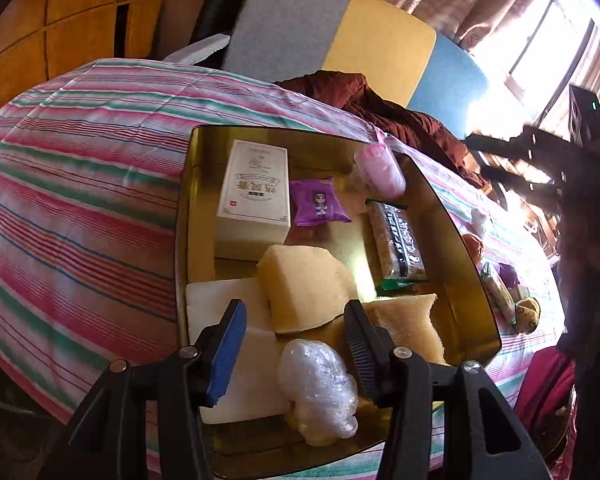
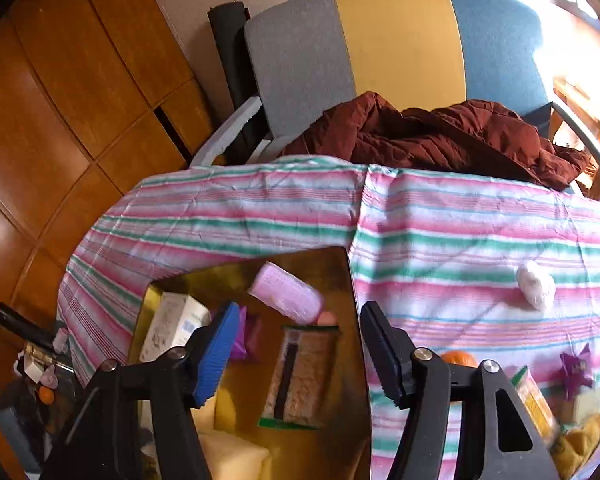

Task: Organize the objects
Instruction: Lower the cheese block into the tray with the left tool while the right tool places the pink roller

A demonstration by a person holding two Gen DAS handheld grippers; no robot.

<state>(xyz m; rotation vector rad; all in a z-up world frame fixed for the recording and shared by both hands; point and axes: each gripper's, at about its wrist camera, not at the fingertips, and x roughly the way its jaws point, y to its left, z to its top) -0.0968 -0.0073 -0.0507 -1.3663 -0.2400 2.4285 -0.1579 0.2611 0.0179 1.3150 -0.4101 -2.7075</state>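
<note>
A gold tray (image 1: 452, 240) lies on the striped cloth. It holds a white box (image 1: 256, 192), a purple packet (image 1: 320, 202), a pink bottle (image 1: 382, 170), a dark snack bar (image 1: 400, 242), two yellow sponges (image 1: 304, 288), a white foam block (image 1: 216, 300) and a crumpled clear plastic wad (image 1: 320, 388). My left gripper (image 1: 295, 308) is open over the tray's near end, with the wad lying low between its fingers. My right gripper (image 2: 300, 310) is open above the snack bar (image 2: 300, 376), and the pink bottle (image 2: 288, 298), blurred, lies just beyond it.
On the cloth right of the tray (image 2: 356, 320) lie a white wad (image 2: 536, 284), an orange (image 2: 456, 358), a purple packet (image 2: 576, 368) and a yellow packet (image 2: 536, 400). A chair (image 2: 400, 40) with a maroon garment (image 2: 440, 132) stands behind the table. A dark backlit shape (image 1: 540, 152) hangs at the right.
</note>
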